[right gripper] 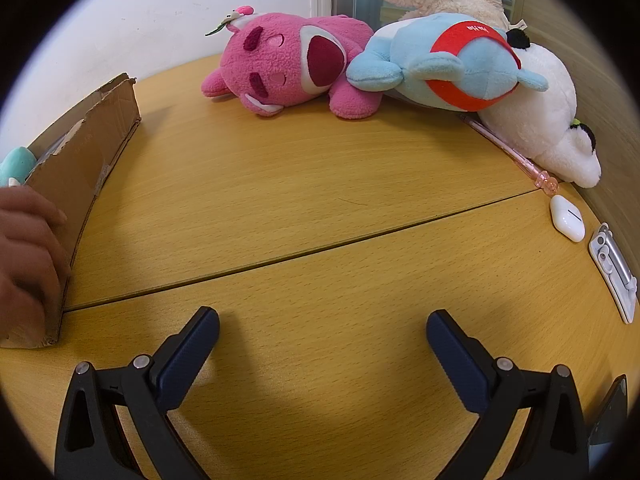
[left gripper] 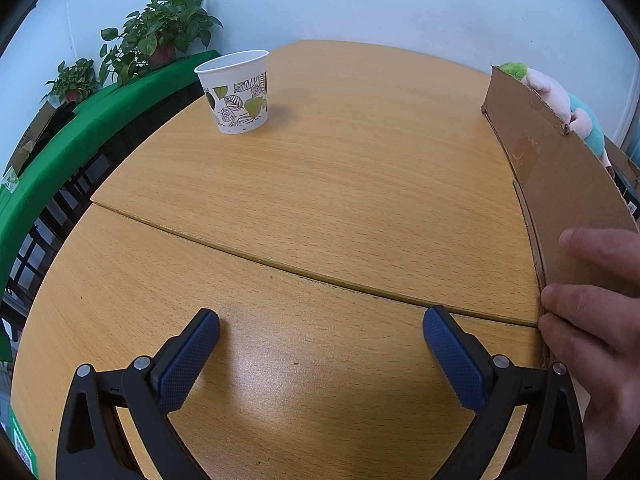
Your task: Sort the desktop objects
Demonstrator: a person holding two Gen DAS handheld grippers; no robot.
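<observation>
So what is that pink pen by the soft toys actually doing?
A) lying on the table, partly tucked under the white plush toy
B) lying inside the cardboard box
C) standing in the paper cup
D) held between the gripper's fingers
A: in the right wrist view the pink pen lies flat on the table, its far end disappearing under the white plush toy, while the right gripper is open and empty.

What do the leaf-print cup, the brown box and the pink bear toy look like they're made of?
Leaf-print cup: probably paper, matte white with a thin rolled rim. Brown box: corrugated cardboard, torn fluted edges showing. Pink bear toy: soft plush fleece, fuzzy nap.
</observation>
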